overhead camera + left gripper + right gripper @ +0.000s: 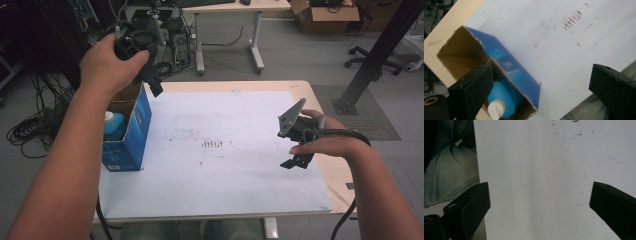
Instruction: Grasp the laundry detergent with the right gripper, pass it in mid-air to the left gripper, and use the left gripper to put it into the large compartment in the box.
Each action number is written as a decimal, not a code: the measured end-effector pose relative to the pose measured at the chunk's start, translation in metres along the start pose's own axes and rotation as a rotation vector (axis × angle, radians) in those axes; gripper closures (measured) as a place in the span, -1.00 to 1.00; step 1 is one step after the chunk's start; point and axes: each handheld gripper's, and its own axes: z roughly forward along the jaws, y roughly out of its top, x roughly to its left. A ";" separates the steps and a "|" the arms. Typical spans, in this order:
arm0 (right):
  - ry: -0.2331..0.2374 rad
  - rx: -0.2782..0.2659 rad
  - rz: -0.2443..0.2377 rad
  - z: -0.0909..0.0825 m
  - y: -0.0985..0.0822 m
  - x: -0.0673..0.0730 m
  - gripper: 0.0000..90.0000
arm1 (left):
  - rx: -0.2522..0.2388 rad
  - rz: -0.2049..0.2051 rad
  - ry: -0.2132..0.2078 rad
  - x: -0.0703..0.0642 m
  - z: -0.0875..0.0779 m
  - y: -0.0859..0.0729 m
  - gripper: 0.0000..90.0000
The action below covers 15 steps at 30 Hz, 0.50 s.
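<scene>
A blue cardboard box (131,131) with an open top stands at the left edge of the white sheet (215,150) on the table. Inside it lies a blue bottle (114,125) with a white cap (495,110). My left gripper (150,82) is held high above the box's far end, and its jaws stand wide apart with nothing between them. The left gripper view looks down into the box (506,65) and onto the bottle (501,96). My right gripper (298,161) hovers over the sheet's right side, open and empty, its jaws pointing down toward the person.
The white sheet (544,175) carries reddish stains (212,144) near its middle. The wooden table edge (337,175) shows at the right. The person's knees (446,172) sit under the near edge. Cables, a desk and a cardboard carton (325,15) lie on the floor beyond.
</scene>
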 end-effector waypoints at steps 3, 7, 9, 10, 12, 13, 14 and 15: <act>-0.001 0.004 -0.001 -0.002 0.000 -0.001 -0.93 | 0.005 0.072 -0.026 -0.006 -0.001 0.006 -0.88; -0.002 0.008 0.000 -0.003 0.001 -0.002 -0.93 | 0.007 0.151 -0.047 -0.014 0.001 0.011 -0.88; -0.002 0.010 0.001 -0.003 0.002 -0.003 -0.93 | 0.007 0.204 -0.068 -0.019 0.001 0.013 -0.88; -0.001 0.010 0.001 -0.003 0.002 -0.003 -0.93 | 0.011 0.230 -0.076 -0.020 0.001 0.014 -0.88; 0.002 0.014 -0.001 -0.002 0.003 -0.003 -0.93 | 0.019 0.279 -0.091 -0.026 0.003 0.015 -0.88; 0.003 0.014 -0.001 -0.002 0.003 -0.003 -0.93 | 0.025 0.302 -0.098 -0.029 0.003 0.015 -0.88; 0.004 0.019 -0.002 -0.002 0.004 -0.004 -0.93 | 0.026 0.316 -0.100 -0.030 0.004 0.015 -0.88; 0.005 0.017 -0.002 -0.001 0.005 -0.004 -0.93 | 0.029 0.333 -0.106 -0.034 0.005 0.015 -0.88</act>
